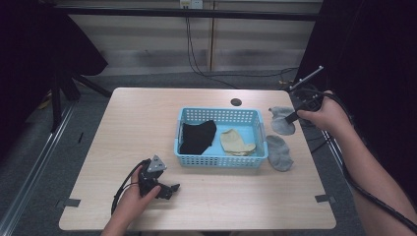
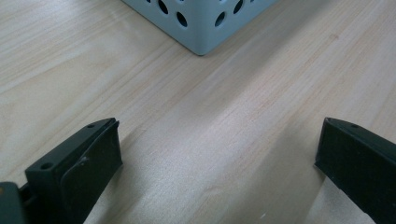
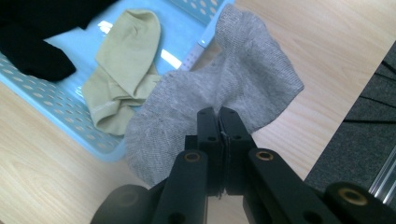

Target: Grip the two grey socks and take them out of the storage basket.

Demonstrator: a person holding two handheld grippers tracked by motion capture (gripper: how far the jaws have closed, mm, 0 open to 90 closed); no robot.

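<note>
Right fingers: pressed together (image 3: 218, 122), pinching a grey sock (image 3: 224, 93) at its edge, and the cloth hangs off the tips!
Held sock: in the high view it sits at right of centre (image 1: 282, 120), lifted just off the basket's right end, in the right gripper (image 1: 294, 117).
Right hand: gripping its tool (image 1: 322, 114) at the right edge of the surface, forearm running down to the lower right corner.
Left fingers: spread wide (image 2: 219, 154), nothing between them, bare wood beneath.
Left gripper: lower left of the high view (image 1: 169, 189), resting low on the surface, hand (image 1: 137, 194) wrapped round it, just below the basket's left corner.
Basket: light blue, perforated (image 1: 221, 160), centre of the frame.
In the basket: a black sock (image 1: 197, 136) on the left, a tan sock (image 1: 236, 142) on the right, apart from each other.
Second grey sock: flat on the surface (image 1: 279, 152), just beside the basket's right wall, below the held one.
Surface: pale wood (image 1: 147, 118).
</note>
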